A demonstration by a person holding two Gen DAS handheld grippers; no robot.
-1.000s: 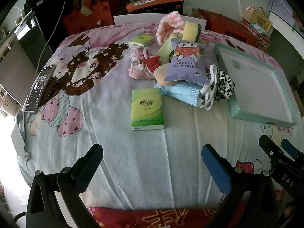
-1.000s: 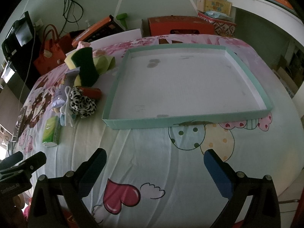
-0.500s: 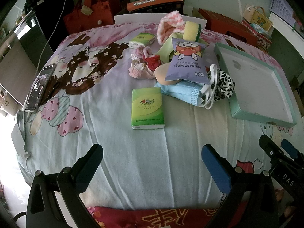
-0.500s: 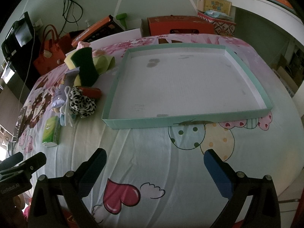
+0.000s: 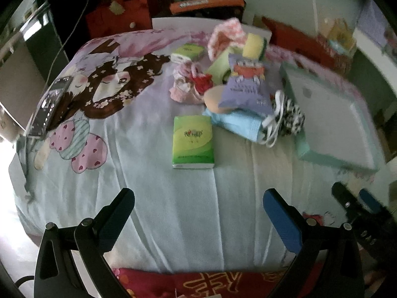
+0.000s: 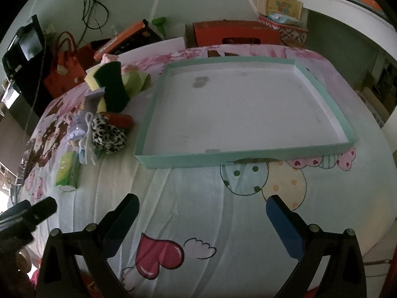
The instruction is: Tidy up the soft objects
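A green tissue pack (image 5: 193, 142) lies on the cartoon bedsheet, straight ahead of my open left gripper (image 5: 198, 208). Behind it sits a pile: a purple baby-wipes pouch (image 5: 244, 87), blue face masks (image 5: 238, 124), a leopard-print scrunchie (image 5: 290, 116), pink and red cloth (image 5: 191, 87), a yellow sponge (image 5: 253, 43) and a second tissue pack (image 5: 189, 51). The empty teal-rimmed tray (image 6: 223, 160) lies ahead of my open right gripper (image 6: 202, 214); its rim (image 5: 330, 160) also shows in the left wrist view. Both grippers hold nothing.
A phone (image 5: 48, 106) lies near the sheet's left edge. Red handbag (image 5: 121, 12), orange boxes (image 6: 233, 31) and a white board (image 6: 153, 48) stand behind the bed. The other gripper shows at the right (image 5: 357, 206) and at the left (image 6: 27, 213).
The left wrist view has shifted slightly closer to the green tissue pack, with motion blur. The right gripper's view is nearly unchanged. Both stay open.
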